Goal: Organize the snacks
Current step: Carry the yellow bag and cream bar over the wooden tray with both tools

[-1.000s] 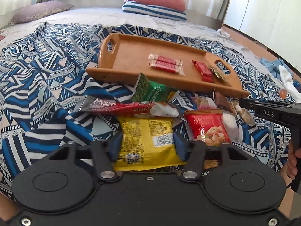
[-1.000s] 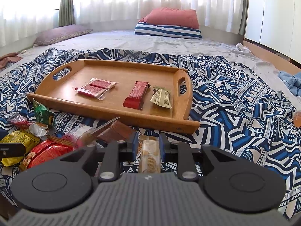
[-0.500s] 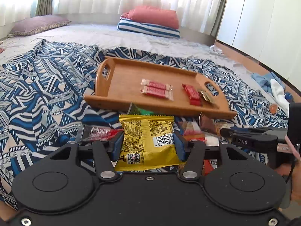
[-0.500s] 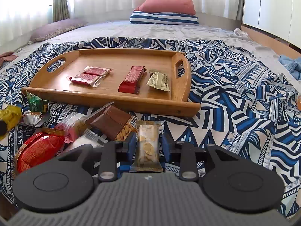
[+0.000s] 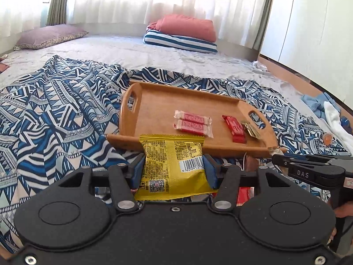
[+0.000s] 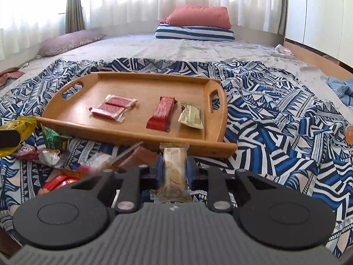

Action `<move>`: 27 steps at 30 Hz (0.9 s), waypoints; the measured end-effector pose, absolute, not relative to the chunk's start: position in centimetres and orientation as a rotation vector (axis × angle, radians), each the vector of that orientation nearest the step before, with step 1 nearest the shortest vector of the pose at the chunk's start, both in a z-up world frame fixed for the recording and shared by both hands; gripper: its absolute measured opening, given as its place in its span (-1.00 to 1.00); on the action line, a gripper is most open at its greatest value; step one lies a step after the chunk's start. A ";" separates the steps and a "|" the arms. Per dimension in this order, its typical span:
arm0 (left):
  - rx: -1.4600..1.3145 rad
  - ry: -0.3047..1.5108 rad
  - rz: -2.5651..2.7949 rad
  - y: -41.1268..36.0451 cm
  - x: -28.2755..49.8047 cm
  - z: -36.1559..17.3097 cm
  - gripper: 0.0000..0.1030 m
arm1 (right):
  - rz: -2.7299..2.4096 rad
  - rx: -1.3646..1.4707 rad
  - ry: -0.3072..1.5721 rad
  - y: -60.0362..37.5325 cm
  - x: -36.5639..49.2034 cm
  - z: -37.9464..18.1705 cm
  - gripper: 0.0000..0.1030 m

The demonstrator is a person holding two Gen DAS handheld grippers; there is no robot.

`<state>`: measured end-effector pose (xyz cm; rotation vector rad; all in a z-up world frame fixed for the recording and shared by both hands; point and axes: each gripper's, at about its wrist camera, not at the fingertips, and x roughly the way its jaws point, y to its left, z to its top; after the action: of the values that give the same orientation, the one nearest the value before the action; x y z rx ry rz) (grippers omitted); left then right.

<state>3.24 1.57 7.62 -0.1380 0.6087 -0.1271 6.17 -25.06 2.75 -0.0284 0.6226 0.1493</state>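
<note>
My left gripper (image 5: 174, 167) is shut on a yellow snack bag (image 5: 169, 152), lifted in front of the wooden tray (image 5: 124, 110). On the tray lie two red-and-clear packets (image 5: 192, 122), a red bar (image 5: 235, 128) and a gold packet (image 5: 251, 129). My right gripper (image 6: 174, 170) holds a clear-wrapped cracker pack (image 6: 174, 185) upright between its pads, its jaws closing tight on it, just short of the tray's near rim (image 6: 110, 130). Loose snacks lie left of it: a green packet (image 6: 53, 139), a brown packet (image 6: 134, 156) and a red bag (image 6: 57, 181).
The tray rests on a blue patterned blanket (image 6: 275, 121) spread over a bed. Pillows (image 6: 198, 25) lie at the far end, white cupboards (image 5: 308, 22) stand on the right, and blue and white clothes (image 5: 326, 108) lie by the bed's right edge.
My left gripper has risen with the yellow bag, lifting it off the snack pile to the height of the tray's rim. My right gripper stays about where it was, gripping the cracker pack.
</note>
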 end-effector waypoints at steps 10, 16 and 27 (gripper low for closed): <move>-0.141 0.598 -0.116 2.2 8.5 9.3 0.01 | 0.179 0.021 0.602 -24.9 8.7 5.0 -0.47; -0.150 0.620 -0.100 2.6 13.0 9.4 0.01 | 0.192 0.091 0.616 -24.7 11.9 6.1 -0.47; -0.103 0.708 -0.062 1.9 19.4 6.0 0.01 | 0.251 0.187 0.705 -21.9 17.0 4.2 -0.46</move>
<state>19.42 1.90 5.99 -0.1026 0.7076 -0.0621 16.97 -21.95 4.24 0.1871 0.7048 0.2508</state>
